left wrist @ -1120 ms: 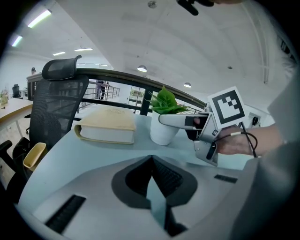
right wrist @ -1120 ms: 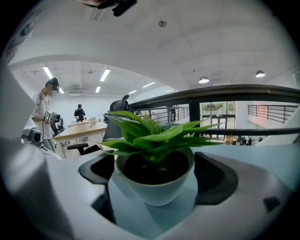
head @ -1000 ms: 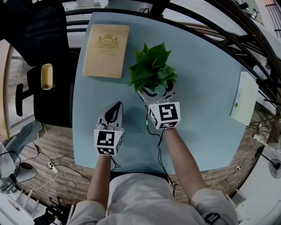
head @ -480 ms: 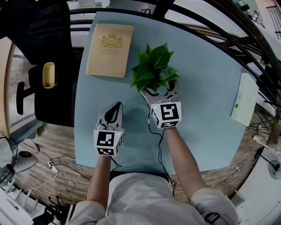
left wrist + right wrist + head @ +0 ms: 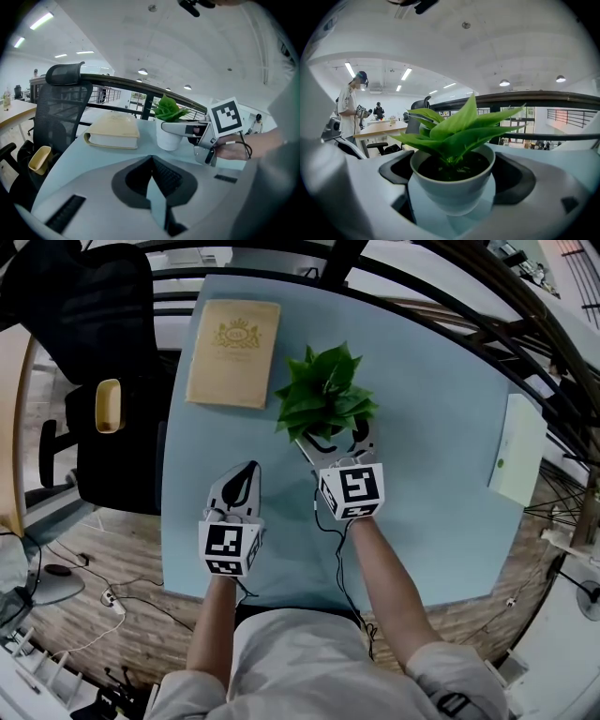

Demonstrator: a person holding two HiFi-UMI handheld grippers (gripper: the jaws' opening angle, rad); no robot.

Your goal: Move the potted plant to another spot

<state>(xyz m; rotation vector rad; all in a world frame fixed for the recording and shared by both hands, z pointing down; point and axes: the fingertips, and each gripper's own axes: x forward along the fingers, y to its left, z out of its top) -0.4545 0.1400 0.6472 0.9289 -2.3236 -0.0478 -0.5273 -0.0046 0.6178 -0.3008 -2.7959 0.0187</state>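
Two hand-held grippers work over a pale blue table (image 5: 441, 418), seen steeply from above in the head view. At frame centre the right gripper (image 5: 335, 436) has its jaws spread around the white pot of the potted plant (image 5: 323, 397). The right gripper view shows a dark pad pressed against each side of the pot (image 5: 452, 183), just below the rim, with green leaves rising above dark soil. From the left gripper view the pot (image 5: 168, 137) appears to stand on the tabletop, with one pale finger of the right gripper (image 5: 180, 126) lying across its front. The left gripper (image 5: 246, 472), lower left of the plant, has its jaws closed together with nothing between them, the tips meeting in a point in the left gripper view (image 5: 151, 161). Each gripper carries a cube with black-and-white square markers. Left of the plant, in the upper left of the table, lies a cream book (image 5: 233, 352) whose cover bears a gold crest; its lettering is too small to read. A white box (image 5: 514, 451) with a small green mark rests at the table's right edge, its print illegible. Beyond the left edge stands a black mesh chair (image 5: 98, 362) with a yellow cup (image 5: 109, 405) at its armrest. A person (image 5: 349, 110) stands far back at the left of the right gripper view.
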